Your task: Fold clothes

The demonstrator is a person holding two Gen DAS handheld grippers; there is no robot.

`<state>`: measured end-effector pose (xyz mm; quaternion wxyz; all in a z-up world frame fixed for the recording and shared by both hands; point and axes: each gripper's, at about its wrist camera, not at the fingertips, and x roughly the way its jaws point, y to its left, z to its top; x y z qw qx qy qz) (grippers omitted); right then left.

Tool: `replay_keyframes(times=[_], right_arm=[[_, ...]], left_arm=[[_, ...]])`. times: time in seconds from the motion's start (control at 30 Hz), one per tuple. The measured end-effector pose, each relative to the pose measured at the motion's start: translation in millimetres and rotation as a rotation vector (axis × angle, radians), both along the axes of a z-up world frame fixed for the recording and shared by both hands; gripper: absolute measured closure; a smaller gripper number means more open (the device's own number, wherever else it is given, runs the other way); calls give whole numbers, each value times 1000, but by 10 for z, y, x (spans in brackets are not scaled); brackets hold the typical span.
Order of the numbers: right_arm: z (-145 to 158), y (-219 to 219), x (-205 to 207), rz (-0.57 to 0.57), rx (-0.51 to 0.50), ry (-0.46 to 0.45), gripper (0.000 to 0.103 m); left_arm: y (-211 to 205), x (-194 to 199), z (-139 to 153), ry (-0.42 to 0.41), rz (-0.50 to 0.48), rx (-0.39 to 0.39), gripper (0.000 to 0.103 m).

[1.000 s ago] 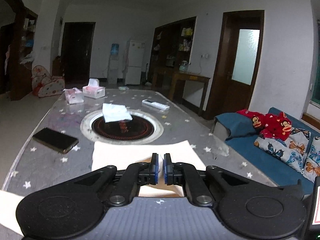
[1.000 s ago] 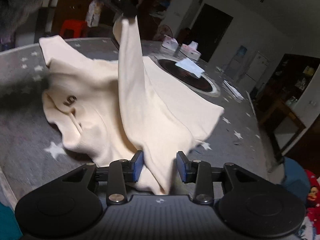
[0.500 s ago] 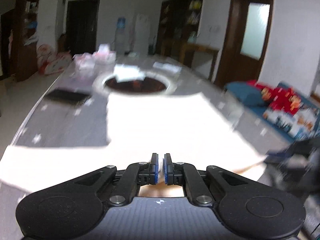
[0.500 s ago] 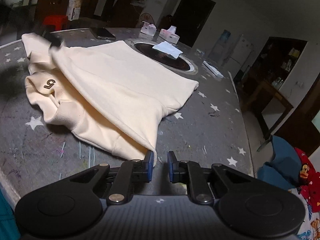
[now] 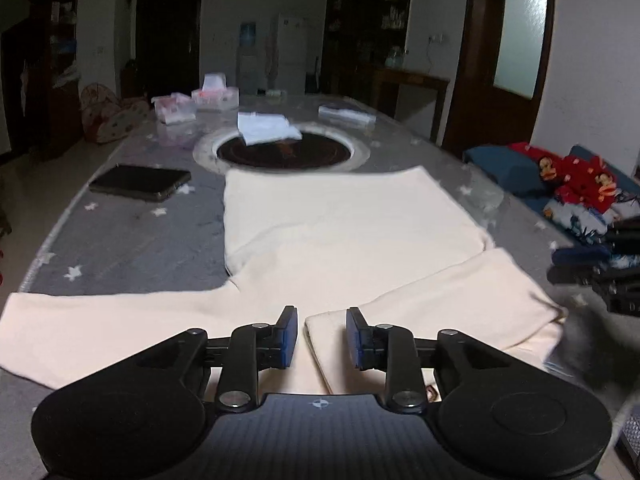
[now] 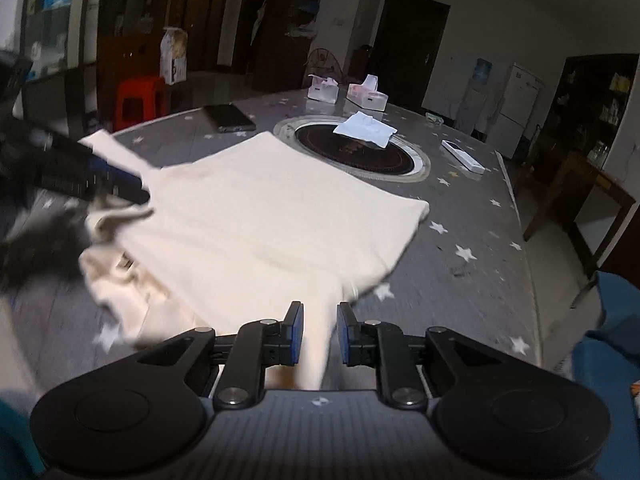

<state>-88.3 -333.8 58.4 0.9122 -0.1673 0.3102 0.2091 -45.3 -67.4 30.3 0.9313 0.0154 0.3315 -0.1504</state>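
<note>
- The desk (image 5: 132,236) is grey with white stars, and a round dark hotplate (image 5: 284,152) is sunk into its middle.
- A cream sweatshirt (image 5: 344,224) lies spread on the near half of the desk, its far hem just short of the hotplate ring. The body is flat and smooth. One sleeve (image 5: 100,320) stretches straight out to the left in the left wrist view; the other (image 5: 448,300) is folded across the near right corner, its edge ending between the blue pads.
- In the right wrist view the sweatshirt (image 6: 272,216) looks rumpled at its near left, where the fabric bunches.
- A dark phone (image 5: 140,182) lies left of the sweatshirt, apart from it.
- A white tissue (image 5: 266,128) rests on the hotplate; two tissue boxes (image 5: 196,102) stand farther back.
- The left hand-held gripper (image 5: 321,338) has just been opening; its jaws stand spread, clear of the sleeve edge between them.
- The right hand-held gripper (image 6: 319,334) is narrowly parted, with a strip of cream cloth running between the pads; whether they pinch it I cannot tell.
</note>
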Motion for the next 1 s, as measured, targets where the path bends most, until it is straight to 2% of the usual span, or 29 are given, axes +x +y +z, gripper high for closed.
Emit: replay_keyframes(times=[0.07,0.1,0.23,0.4,0.47,0.6,0.73,0.83,0.93,1.0], right_arm=[[-58,36,123,-3,10,6,87],[-91,54,184,-4,15,9,87],[-189,109,344,-9,38,23,87],[-331,153,468,-15,43,38,84],[-327,176,453,-11,33,27,82],[-272,209,403,-1,17,1,77],[-284,234,446,-4,20,7,77],[-308,268,468,-6,21,11,77],[-326,283,480,-8,16,17,77],[-318,285,475,-6,13,17,77]], left_arm=[[-32,82,-63,18,-3,9,77],[-47,108,-85,23,-5,14,87],[-71,122,-27,-19,-7,20,95],[-67,142,-81,-35,5,65,95],[-66,122,-129,-29,4,84,91],[0,65,-59,-41,64,65,89],[-71,51,-8,-62,24,48,89],[-220,92,-73,-63,-24,78,88],[-237,168,-163,-52,5,119,88],[-190,142,-138,-56,24,113,88]])
